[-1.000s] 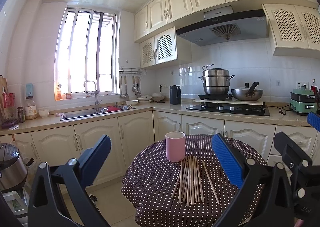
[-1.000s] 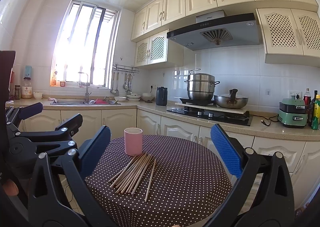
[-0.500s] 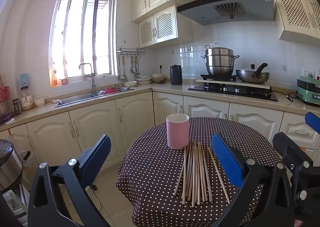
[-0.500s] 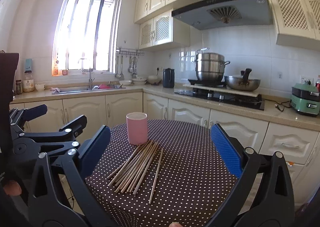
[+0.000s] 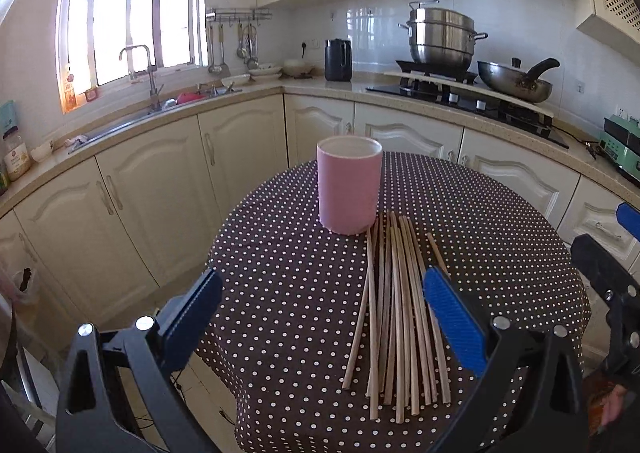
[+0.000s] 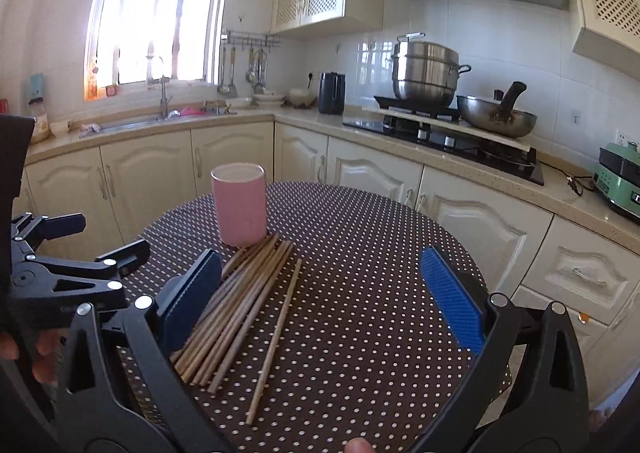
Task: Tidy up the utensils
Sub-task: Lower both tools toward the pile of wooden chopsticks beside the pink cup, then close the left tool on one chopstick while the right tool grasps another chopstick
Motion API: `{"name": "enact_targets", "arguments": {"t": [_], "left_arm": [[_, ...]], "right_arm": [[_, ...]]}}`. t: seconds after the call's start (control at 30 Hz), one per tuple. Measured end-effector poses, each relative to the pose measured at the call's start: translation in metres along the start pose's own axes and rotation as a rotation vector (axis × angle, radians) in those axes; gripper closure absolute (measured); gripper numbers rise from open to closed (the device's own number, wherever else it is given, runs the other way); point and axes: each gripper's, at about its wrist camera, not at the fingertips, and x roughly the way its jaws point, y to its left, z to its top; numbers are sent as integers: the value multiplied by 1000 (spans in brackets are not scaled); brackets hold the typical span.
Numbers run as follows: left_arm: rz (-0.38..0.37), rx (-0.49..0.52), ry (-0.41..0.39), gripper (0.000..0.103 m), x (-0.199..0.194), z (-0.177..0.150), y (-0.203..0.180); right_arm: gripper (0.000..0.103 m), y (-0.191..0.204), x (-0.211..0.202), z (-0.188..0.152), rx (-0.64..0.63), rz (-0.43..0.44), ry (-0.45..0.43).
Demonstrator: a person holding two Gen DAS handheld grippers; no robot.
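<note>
Where chopsticks (image 5: 396, 317) lie: unlabelled pink cup (image 5: 348, 184).

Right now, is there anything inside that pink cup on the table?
Nothing sticks out above the rim of the pink cup. Only a strip of its pale inner wall shows; the bottom is hidden by its near side. The chopsticks all lie on the dotted tablecloth beside it.

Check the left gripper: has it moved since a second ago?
Yes. The left gripper has come forward and down toward the table: the pink cup and chopsticks loom larger, cabinets behind sit higher. Jaws open.
</note>
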Motion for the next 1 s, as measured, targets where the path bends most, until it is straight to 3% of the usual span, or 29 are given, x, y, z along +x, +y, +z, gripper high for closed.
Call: {"name": "enact_targets", "arguments": {"t": [0.1,0.2,0.37,0.53,0.73,0.9,1.0], "left_arm": [[-20,3,69,6,26,0,5],[-64,33,139,19,52,1,6],[-152,93,263,28,90,9,-3],[-191,75,376,53,125,12,-7],[-230,53,437,59,146,9,-12],[-255,51,474,60,159,9,-19],[-255,47,503,72,165,8,-22]], "right_arm": [[5,-3,25,-1,-26,0,56],[5,-8,51,-4,-30,32,132],[15,-12,95,-11,-11,127,303],[31,-19,124,-18,57,224,428],[55,-19,150,-27,118,328,561],[58,-9,162,-26,100,348,618],[63,-5,173,-25,101,363,648]]}}
